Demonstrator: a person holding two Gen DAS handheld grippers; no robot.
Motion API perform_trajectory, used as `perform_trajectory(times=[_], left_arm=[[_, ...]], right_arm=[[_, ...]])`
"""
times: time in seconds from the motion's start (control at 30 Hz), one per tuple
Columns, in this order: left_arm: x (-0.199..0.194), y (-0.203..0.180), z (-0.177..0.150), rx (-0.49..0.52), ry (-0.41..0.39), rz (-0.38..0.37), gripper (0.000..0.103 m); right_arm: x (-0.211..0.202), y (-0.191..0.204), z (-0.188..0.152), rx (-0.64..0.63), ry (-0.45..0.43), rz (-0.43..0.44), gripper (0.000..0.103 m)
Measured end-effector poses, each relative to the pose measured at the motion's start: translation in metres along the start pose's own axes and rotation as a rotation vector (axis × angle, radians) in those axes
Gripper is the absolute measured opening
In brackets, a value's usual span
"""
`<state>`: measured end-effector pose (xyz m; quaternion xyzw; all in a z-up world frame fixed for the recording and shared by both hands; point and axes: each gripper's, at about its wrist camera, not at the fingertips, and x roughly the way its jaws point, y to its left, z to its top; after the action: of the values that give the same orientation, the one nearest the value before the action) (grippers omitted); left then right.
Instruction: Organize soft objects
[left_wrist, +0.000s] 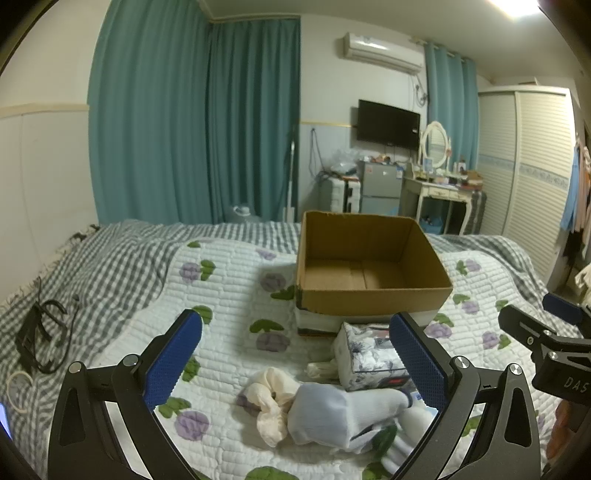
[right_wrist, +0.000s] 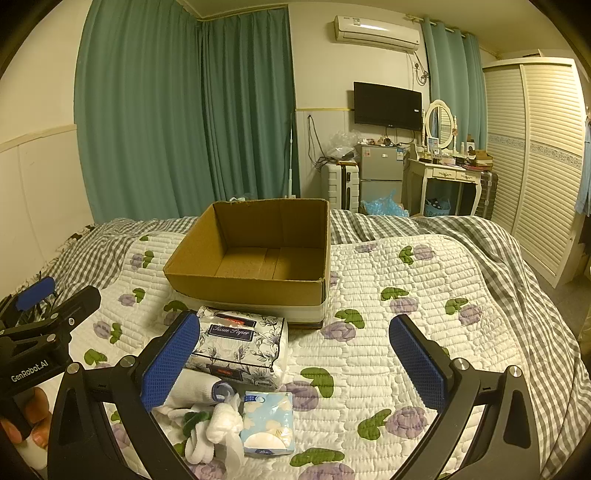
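Observation:
An empty open cardboard box stands on the quilted bed; it also shows in the right wrist view. In front of it lie a floral tissue pack, a pale blue and white sock, a cream scrunchie-like cloth, a bunched white sock and a small blue tissue packet. My left gripper is open above the sock and cream cloth. My right gripper is open, with the soft items at its left finger.
The bed carries a white flowered quilt over a grey checked sheet. Black cables and a strap lie at the bed's left. Teal curtains, a wardrobe, a dresser and a small fridge stand beyond the bed.

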<state>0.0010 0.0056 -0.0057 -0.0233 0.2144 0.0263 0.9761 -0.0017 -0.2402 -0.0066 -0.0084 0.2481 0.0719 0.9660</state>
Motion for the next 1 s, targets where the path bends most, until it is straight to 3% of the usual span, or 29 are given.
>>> perform_trajectory(times=[0.47, 0.73, 0.83, 1.0], left_arm=[[-0.034, 0.029, 0.024, -0.057, -0.007, -0.072, 0.103], [-0.011, 0.043, -0.022, -0.021, 0.133, -0.069, 0.103], [0.003, 0.038, -0.042, 0.003, 0.193, -0.075, 0.103], [0.026, 0.029, -0.063, 0.010, 0.291, -0.092, 0.103]], right_arm=[[-0.022, 0.020, 0.015, -0.033, 0.038, -0.041, 0.103], [0.011, 0.044, -0.031, -0.080, 0.256, -0.035, 0.102], [0.031, 0.047, -0.047, -0.082, 0.335, -0.035, 0.086], [0.051, 0.053, -0.055, -0.066, 0.402, 0.015, 0.083]])
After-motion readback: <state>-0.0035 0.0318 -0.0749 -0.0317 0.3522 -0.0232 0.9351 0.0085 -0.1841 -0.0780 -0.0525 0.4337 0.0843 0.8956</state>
